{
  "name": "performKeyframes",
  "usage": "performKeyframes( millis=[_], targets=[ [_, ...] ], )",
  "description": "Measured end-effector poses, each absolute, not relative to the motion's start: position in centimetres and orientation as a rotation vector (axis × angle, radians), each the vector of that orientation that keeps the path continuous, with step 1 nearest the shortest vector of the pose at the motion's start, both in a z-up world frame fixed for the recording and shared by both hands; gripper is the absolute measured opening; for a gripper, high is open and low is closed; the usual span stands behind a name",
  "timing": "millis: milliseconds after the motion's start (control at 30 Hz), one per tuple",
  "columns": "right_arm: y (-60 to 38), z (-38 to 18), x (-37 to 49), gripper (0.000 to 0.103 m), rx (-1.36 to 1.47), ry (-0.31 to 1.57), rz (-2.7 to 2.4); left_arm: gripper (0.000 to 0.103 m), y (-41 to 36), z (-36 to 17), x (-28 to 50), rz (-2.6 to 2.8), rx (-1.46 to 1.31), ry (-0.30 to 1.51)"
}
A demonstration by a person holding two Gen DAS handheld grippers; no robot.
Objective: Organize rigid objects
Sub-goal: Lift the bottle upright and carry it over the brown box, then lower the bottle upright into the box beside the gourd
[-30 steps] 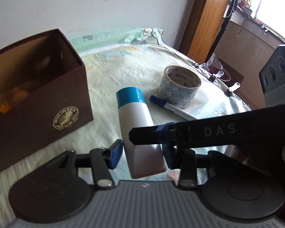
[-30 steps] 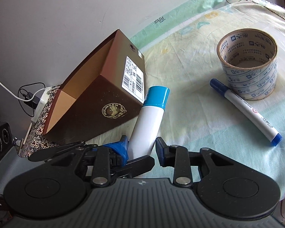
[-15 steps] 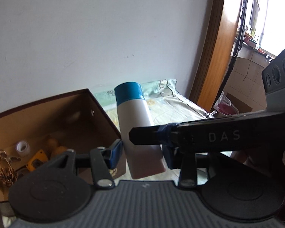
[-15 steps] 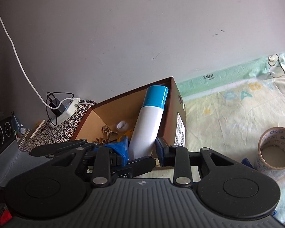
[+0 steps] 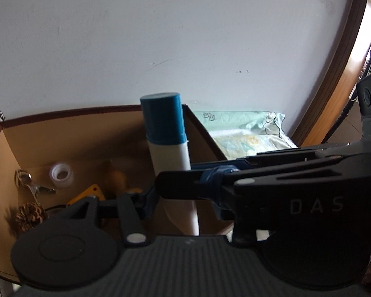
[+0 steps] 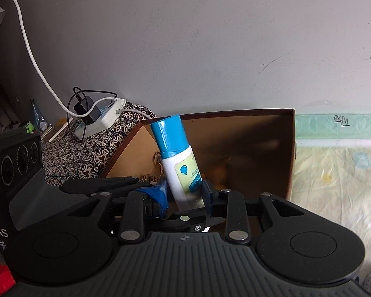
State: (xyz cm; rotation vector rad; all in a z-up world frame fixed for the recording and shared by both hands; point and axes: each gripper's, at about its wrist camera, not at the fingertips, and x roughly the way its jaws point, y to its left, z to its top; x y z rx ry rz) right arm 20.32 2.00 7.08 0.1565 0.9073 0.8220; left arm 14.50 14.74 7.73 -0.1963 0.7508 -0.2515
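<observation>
A white bottle with a blue cap (image 5: 169,146) is held upright over the open brown cardboard box (image 5: 61,133). Both grippers are shut on its lower body: my left gripper (image 5: 183,195) from one side, my right gripper (image 6: 184,193) from the other. In the right wrist view the bottle (image 6: 178,163) shows a blue label and leans slightly left in front of the box (image 6: 259,143). Inside the box lie a small tape roll (image 5: 61,175), keys (image 5: 29,183), a pine cone (image 5: 28,215) and a yellow item (image 5: 89,194).
The box stands on a pale printed cloth (image 6: 338,173) against a white wall. A patterned surface with a power strip and charger (image 6: 96,116) lies left of the box. A wooden door frame (image 5: 346,79) rises at the right.
Both grippers have lifted the bottle off the cloth and carried it left over the box. It now stands more upright, with the box interior right behind it. The tape roll and marker have left view.
</observation>
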Motion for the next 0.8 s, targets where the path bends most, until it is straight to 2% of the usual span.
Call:
performKeyframes(
  millis=[300, 500, 800],
  targets=[
    [6.5, 3.7, 22.1, 0.013, 0.232, 1.046, 0.837, 0.039, 19.5, 5.3, 15.5, -0.165, -0.235, 0.859],
    [7.8, 1.2, 23.4, 0.013, 0.203, 1.132, 0.768, 0.039, 19.7, 3.6, 16.7, -0.158, -0.222, 0.921],
    [7.6, 0.1, 24.6, 0.013, 0.249, 1.121, 0.683, 0.037, 20.3, 2.9, 17.7, -0.094, -0.197, 0.943]
  ],
)
